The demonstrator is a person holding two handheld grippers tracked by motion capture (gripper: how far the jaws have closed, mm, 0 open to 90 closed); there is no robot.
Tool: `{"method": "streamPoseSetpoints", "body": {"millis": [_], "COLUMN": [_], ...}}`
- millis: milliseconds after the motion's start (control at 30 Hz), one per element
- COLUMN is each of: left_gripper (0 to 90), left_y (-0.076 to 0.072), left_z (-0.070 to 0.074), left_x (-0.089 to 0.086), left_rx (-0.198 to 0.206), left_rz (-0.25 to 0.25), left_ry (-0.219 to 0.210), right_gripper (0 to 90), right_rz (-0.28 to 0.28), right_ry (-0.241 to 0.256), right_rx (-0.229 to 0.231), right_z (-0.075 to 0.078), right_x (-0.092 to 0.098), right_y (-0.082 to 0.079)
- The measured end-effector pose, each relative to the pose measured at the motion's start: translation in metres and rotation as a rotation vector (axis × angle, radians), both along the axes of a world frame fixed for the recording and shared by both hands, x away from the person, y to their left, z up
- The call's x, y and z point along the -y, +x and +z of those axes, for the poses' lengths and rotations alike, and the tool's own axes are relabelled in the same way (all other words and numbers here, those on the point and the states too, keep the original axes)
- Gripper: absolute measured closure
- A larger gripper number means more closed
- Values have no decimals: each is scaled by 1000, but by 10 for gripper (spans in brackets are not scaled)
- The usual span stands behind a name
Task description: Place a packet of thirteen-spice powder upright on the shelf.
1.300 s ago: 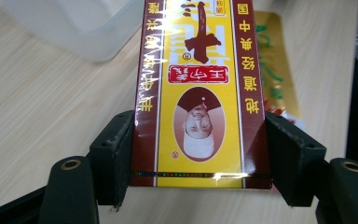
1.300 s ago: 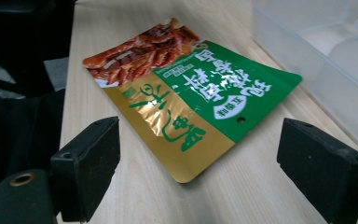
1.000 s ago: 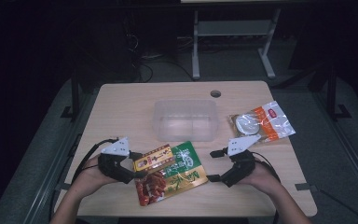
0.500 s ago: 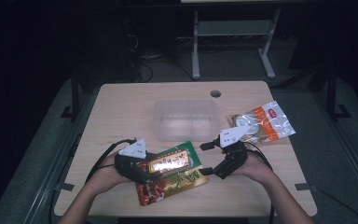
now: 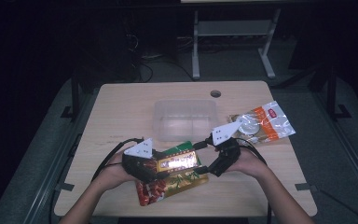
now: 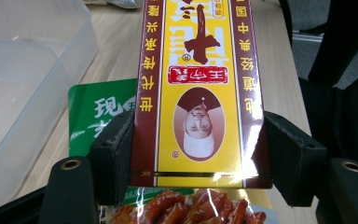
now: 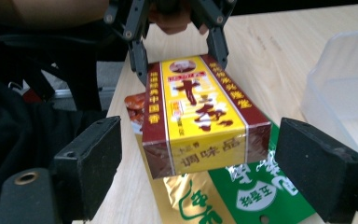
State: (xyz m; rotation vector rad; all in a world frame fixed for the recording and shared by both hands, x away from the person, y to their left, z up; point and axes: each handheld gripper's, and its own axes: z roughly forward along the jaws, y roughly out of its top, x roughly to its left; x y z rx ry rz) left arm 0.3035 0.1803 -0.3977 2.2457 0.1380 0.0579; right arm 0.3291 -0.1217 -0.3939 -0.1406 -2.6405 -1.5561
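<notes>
The left claw [image 6: 198, 154] pinches the near end of the yellow box [image 6: 198, 88], held above the green packet [image 7: 256, 191] on the counter [image 5: 121, 112]; the right claw [image 7: 200, 172] stands spread around its far end.

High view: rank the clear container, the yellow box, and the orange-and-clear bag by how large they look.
1. clear container, largest.
2. orange-and-clear bag, next.
3. yellow box, smallest, though held above the table and partly covered by the left gripper, so less sure.
</notes>
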Motion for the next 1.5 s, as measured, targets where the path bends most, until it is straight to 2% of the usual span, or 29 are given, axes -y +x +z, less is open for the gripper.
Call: {"method": "streamPoseSetpoints", "body": {"millis": [133,267,300,400,667,800,900,1033,1067,1167,1267,1500], "left_gripper": [316,316,316,316,316,315,313,308,305,281,217,127], "left_y": [0,0,0,-1,0,1,3,4,3,1,1,0], "left_z": [-1,-1,-1,-2,-2,-4,-7,-11,-13,-14,-14,-14], "left_x": [0,0,0,0,0,0,0,2,3,5,6,0], "left_rx": [-7,-15,-16,-20,-25,-42,-48,-46,-48,-11,4,-28], "left_rz": [-5,-13,-15,-17,-25,-31,-39,-46,-40,-30,-11,37], "left_ry": [-15,-29,-31,-40,-50,-58,-51,-27,-32,-14,-1,9], "right_gripper": [196,239,249,279,286,300,310,316,317,318,319,321], "right_rz": [18,24,25,34,44,42,38,28,30,22,14,-8], "right_ry": [-3,-13,-7,-3,1,7,-1,-15,-15,-19,-22,-25], "right_rx": [-9,8,-3,-1,1,11,24,17,16,12,13,17], "right_z": [-2,-3,-3,-4,-5,-3,-1,-1,-1,-1,0,3], "right_x": [-1,-2,-2,-2,-1,-1,-2,-4,-4,-5,-5,-2], "right_y": [0,-1,-1,0,0,-1,-3,-5,-5,-4,-4,-5]}}
